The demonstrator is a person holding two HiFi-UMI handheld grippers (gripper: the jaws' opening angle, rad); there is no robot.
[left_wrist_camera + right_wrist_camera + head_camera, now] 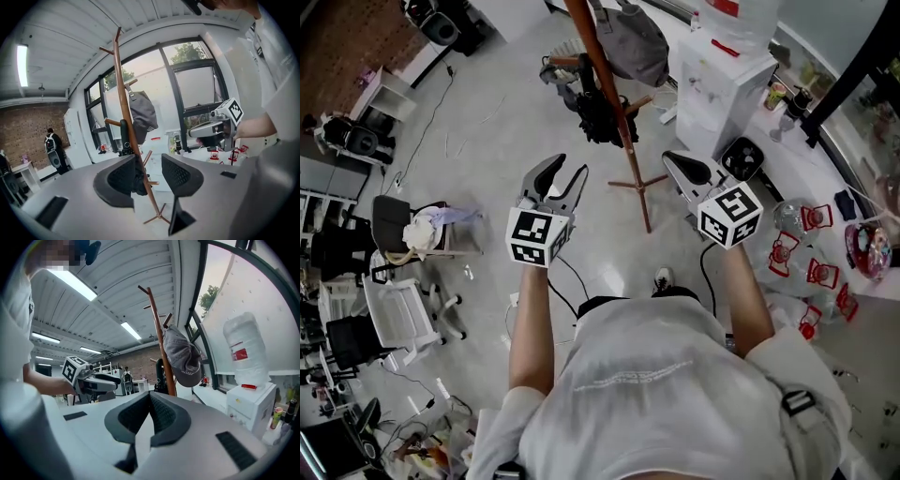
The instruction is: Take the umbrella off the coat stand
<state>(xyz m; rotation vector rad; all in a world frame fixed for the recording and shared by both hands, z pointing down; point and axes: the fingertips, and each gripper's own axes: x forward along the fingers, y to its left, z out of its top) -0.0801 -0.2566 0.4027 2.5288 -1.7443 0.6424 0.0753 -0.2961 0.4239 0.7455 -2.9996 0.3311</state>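
Note:
A brown wooden coat stand (pixel 614 103) rises from the floor ahead of me. A black folded umbrella (pixel 598 114) hangs on one of its pegs, and a grey bag (pixel 636 42) hangs higher up. My left gripper (pixel 569 169) is open and empty, short of the stand and left of its base. In the left gripper view the pole (pixel 127 126) and the umbrella (pixel 124 137) show beyond the jaw gap of the left gripper (pixel 149 159). My right gripper (pixel 675 161) is shut and empty, to the right of the stand. The right gripper view shows the umbrella (pixel 161 373) past the right gripper (pixel 150 395).
A white water dispenser (pixel 722 84) with a bottle stands right of the stand. Red lantern-like items (pixel 787 253) lie on the floor at the right. Chairs and desks (pixel 394 309) crowd the left side. Cables run across the floor. A person (pixel 50 143) stands far off.

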